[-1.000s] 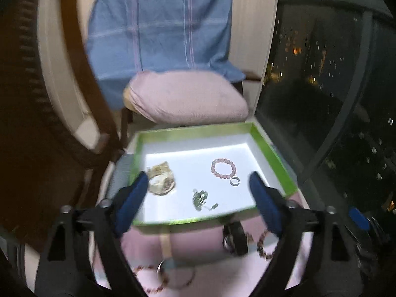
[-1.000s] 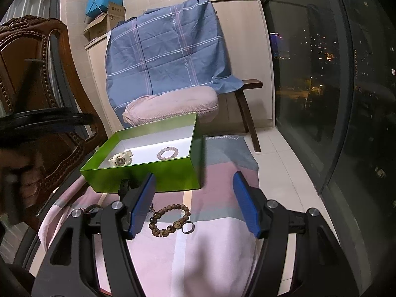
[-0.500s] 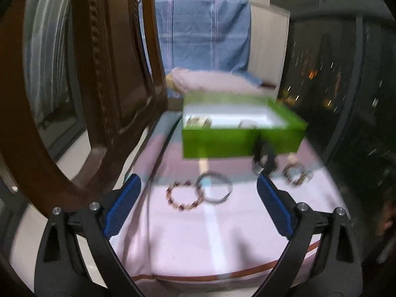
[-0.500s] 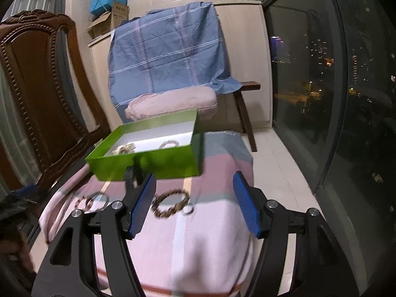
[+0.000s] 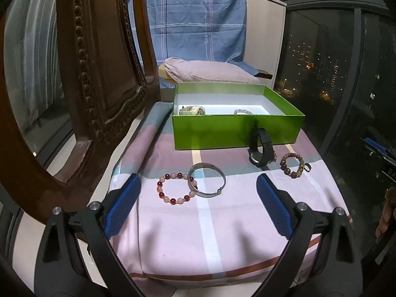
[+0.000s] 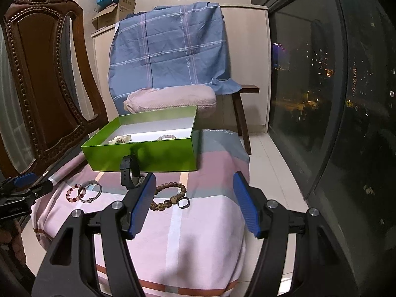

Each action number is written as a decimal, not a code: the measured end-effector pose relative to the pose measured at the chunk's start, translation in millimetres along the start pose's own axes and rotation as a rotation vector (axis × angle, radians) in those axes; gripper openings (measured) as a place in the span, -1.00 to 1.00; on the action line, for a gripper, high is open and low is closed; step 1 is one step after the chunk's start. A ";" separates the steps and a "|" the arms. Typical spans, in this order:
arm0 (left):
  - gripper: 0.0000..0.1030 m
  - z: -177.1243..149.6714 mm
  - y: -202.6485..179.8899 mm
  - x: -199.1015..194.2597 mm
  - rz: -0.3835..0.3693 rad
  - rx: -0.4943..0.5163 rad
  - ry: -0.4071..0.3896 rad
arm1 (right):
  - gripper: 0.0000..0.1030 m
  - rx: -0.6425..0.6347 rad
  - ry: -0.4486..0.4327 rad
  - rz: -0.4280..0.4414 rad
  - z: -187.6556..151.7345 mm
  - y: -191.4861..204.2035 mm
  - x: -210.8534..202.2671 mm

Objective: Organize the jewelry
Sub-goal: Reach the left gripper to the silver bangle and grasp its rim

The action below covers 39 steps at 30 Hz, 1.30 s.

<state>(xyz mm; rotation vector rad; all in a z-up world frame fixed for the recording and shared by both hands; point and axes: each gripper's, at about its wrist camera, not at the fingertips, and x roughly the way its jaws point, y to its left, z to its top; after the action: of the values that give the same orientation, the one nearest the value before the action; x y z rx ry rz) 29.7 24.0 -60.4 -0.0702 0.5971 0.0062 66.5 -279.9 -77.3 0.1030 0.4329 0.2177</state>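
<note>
A green box (image 5: 237, 131) stands on the pink striped cloth (image 5: 222, 222); inside lie a pale piece (image 5: 191, 110) and a pink bead bracelet (image 5: 242, 111). In front of it are a red-and-pink bead bracelet (image 5: 174, 188), a silver bangle (image 5: 206, 180), a black watch (image 5: 259, 148), a brown bead bracelet (image 5: 292, 164) and a small ring (image 5: 307, 167). My left gripper (image 5: 198, 179) is open, low and just short of the bangle. My right gripper (image 6: 195, 175) is open and empty, near the brown bead bracelet (image 6: 170, 195) and the watch (image 6: 130, 173).
A carved wooden chair back (image 5: 99, 74) rises close on the left. Behind the box stands a seat with a pink cushion (image 5: 210, 71) and a draped blue cloth (image 5: 198, 24). A dark window (image 5: 346, 74) runs along the right. A hand (image 5: 387, 212) shows at the right edge.
My left gripper has pulled back from above the box and come down; it now sits low at the near side of the cloth. The right gripper has barely shifted.
</note>
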 end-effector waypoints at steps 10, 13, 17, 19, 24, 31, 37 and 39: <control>0.81 1.5 0.0 1.2 -0.014 -0.001 0.004 | 0.23 -0.022 0.038 -0.010 -6.0 3.0 10.0; 0.81 1.4 0.6 1.2 -0.014 -0.002 0.004 | 0.23 -0.023 0.035 -0.014 -7.1 3.0 9.3; 0.81 1.2 0.7 2.4 -0.013 -0.004 0.011 | 0.23 -0.027 0.039 -0.010 -7.9 4.9 10.5; 0.80 1.0 0.0 3.0 -0.012 0.002 0.011 | 0.23 -0.031 0.042 -0.010 -7.9 6.4 11.2; 0.63 -0.1 -1.8 11.8 -0.013 0.013 0.038 | 0.23 -0.037 0.050 -0.007 -6.8 8.3 12.3; 0.15 1.4 6.4 45.0 -0.012 -0.028 0.134 | 0.23 -0.051 0.084 0.003 -9.2 12.2 18.2; -0.15 10.9 9.9 77.1 0.009 -0.001 0.193 | 0.23 -0.059 0.097 0.010 -9.6 14.2 19.8; -0.23 14.7 7.5 88.5 0.017 0.026 0.206 | 0.23 -0.062 0.102 0.012 -10.2 15.0 20.8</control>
<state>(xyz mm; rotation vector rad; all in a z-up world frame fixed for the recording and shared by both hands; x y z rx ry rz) 111.0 31.2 -98.5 -0.0405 0.8031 0.0082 77.7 -259.9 -92.8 0.0334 0.5264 0.2488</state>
